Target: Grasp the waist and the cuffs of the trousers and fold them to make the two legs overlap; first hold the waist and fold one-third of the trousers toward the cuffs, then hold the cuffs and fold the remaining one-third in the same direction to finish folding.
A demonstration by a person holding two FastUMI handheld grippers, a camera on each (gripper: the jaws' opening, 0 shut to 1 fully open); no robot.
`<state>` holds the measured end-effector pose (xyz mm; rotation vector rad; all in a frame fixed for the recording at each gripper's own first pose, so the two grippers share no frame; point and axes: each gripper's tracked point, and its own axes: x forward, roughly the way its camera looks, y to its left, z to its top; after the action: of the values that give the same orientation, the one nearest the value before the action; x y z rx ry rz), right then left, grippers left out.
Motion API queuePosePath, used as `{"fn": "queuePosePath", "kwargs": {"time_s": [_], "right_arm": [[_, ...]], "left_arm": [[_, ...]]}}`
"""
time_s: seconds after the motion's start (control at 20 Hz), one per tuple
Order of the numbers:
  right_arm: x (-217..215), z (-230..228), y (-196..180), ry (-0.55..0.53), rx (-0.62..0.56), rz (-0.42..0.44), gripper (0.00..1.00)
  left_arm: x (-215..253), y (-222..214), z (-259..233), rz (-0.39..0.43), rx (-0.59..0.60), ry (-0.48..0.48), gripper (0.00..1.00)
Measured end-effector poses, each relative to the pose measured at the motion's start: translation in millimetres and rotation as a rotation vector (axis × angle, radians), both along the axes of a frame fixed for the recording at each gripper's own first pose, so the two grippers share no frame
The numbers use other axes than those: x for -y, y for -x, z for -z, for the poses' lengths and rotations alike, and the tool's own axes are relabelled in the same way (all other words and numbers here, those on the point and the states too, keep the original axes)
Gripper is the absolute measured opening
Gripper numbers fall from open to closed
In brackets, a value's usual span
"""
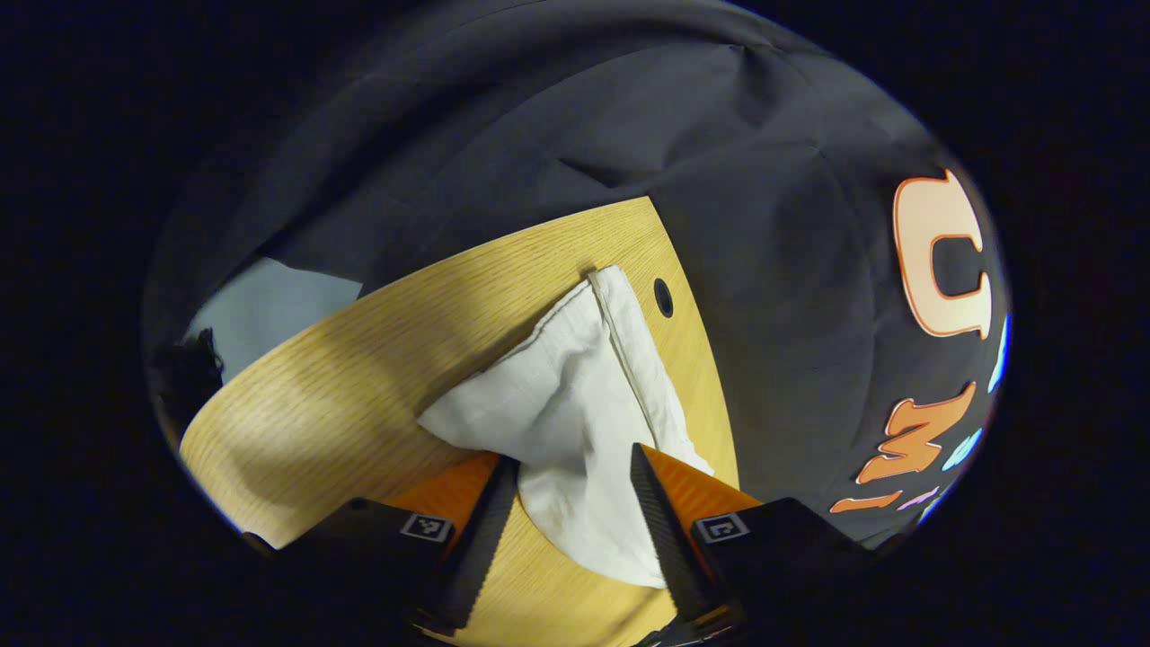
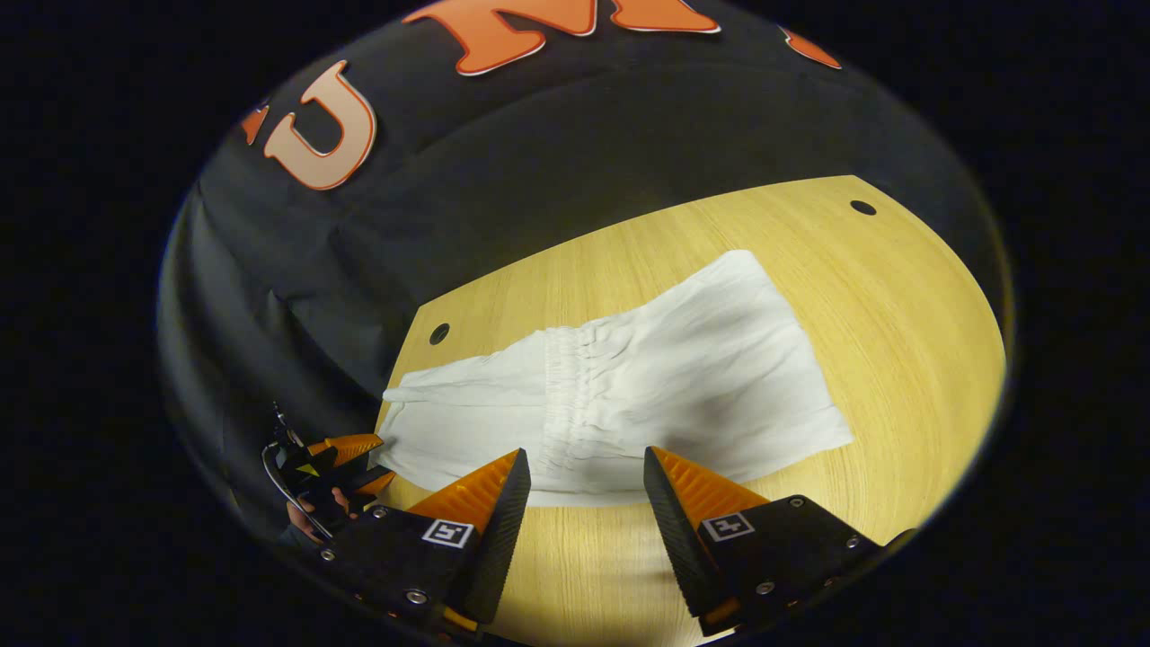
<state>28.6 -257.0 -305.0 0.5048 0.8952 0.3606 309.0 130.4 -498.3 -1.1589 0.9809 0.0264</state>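
White trousers (image 2: 683, 377) lie flat across the wooden table (image 2: 898, 341). Their gathered elastic waist (image 2: 570, 386) rests in the middle, on top of the legs. My right gripper (image 2: 584, 454) is open, its fingertips just over the near edge of the cloth at the waist. The cuff end (image 2: 400, 395) reaches the table's left edge, where my left gripper (image 2: 346, 454) sits close beside it. In the left gripper view the trousers (image 1: 557, 404) run away from me with a seamed edge (image 1: 620, 341) along one side. There my left gripper (image 1: 573, 458) is open, its fingers on either side of the cloth.
Round holes mark the tabletop (image 1: 663, 296) (image 2: 439, 333) (image 2: 862, 208). Black cloth walls (image 1: 764, 180) close in behind the table. A pale patch of floor (image 1: 269, 305) shows past the far table edge. A hand (image 2: 314, 512) holds the left gripper.
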Motion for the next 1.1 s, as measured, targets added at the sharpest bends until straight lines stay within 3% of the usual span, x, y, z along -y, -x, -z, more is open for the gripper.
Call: {"fn": "queuePosePath", "kwargs": {"time_s": [0.1, 0.15, 0.2, 0.25, 0.3, 0.35, 0.45, 0.75, 1.1], "right_arm": [[17.0, 8.6, 10.3, 0.005, -0.033, 0.031, 0.77], [23.4, 15.3, 19.1, 0.013, -0.055, 0.035, 0.77], [31.8, 18.8, 24.9, 0.020, -0.058, 0.048, 0.77], [39.3, 20.3, 28.5, 0.021, -0.054, 0.057, 0.80], [46.1, 22.7, 32.5, 0.018, -0.056, 0.069, 0.80], [54.4, 25.0, 34.8, 0.009, -0.063, 0.081, 0.80], [65.7, 25.3, 34.8, -0.018, -0.063, 0.101, 0.81], [91.8, 14.0, 24.4, -0.049, -0.014, 0.082, 0.87], [115.3, -7.5, 5.2, -0.057, 0.072, 0.043, 0.98]], "left_arm": [[3.9, -6.7, 4.3, 0.009, 0.002, -0.043, 0.65], [5.8, -10.5, 5.3, 0.012, 0.006, -0.066, 0.48], [6.4, -12.2, 9.6, 0.026, -0.001, -0.097, 0.47], [5.8, -11.0, 10.6, 0.030, -0.011, -0.127, 0.20], [7.4, -15.8, 5.7, 0.025, 0.005, -0.131, 0.15], [5.7, -14.2, 1.6, 0.016, 0.009, -0.156, 0.18], [6.9, -15.6, -10.8, 0.017, 0.027, -0.188, 0.10], [12.7, -15.3, -79.5, 0.024, 0.111, -0.292, 0.12], [43.3, -26.1, -166.4, 0.032, 0.220, -0.310, 0.12]]}}
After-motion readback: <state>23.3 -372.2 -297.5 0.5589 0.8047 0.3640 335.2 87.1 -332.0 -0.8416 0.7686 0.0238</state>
